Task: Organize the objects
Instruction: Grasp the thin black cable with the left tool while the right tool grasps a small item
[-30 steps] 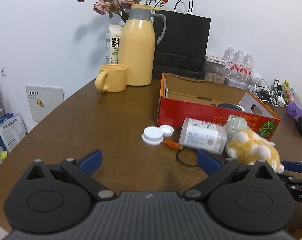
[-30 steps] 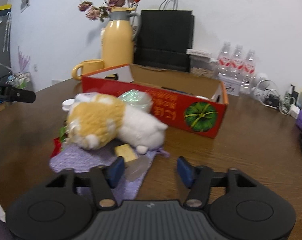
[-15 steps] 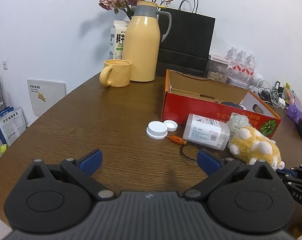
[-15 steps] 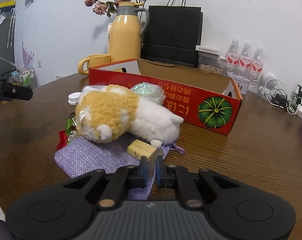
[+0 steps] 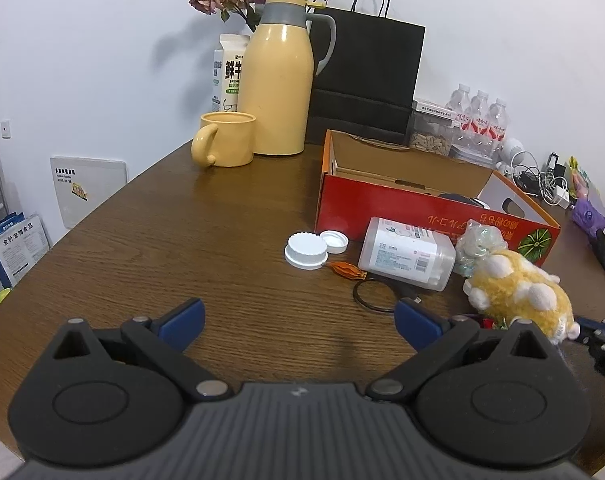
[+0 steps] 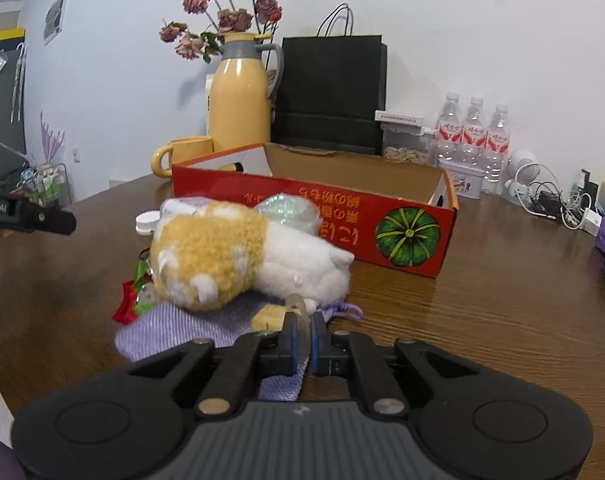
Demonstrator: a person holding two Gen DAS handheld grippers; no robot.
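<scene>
Right wrist view: right claw (image 6: 302, 344) clamped on a translucent item, left claw (image 5: 298, 320) apart; plush toy (image 6: 238, 256), bottle (image 5: 406, 254) remain outside box (image 6: 382, 220).

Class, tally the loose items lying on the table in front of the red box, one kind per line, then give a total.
White lids: 2
Plastic jar: 1
Plush toy: 1
Purple cloth pouch: 1
Black ring: 1
Iridescent wrapped bundle: 1
Total: 7
</scene>
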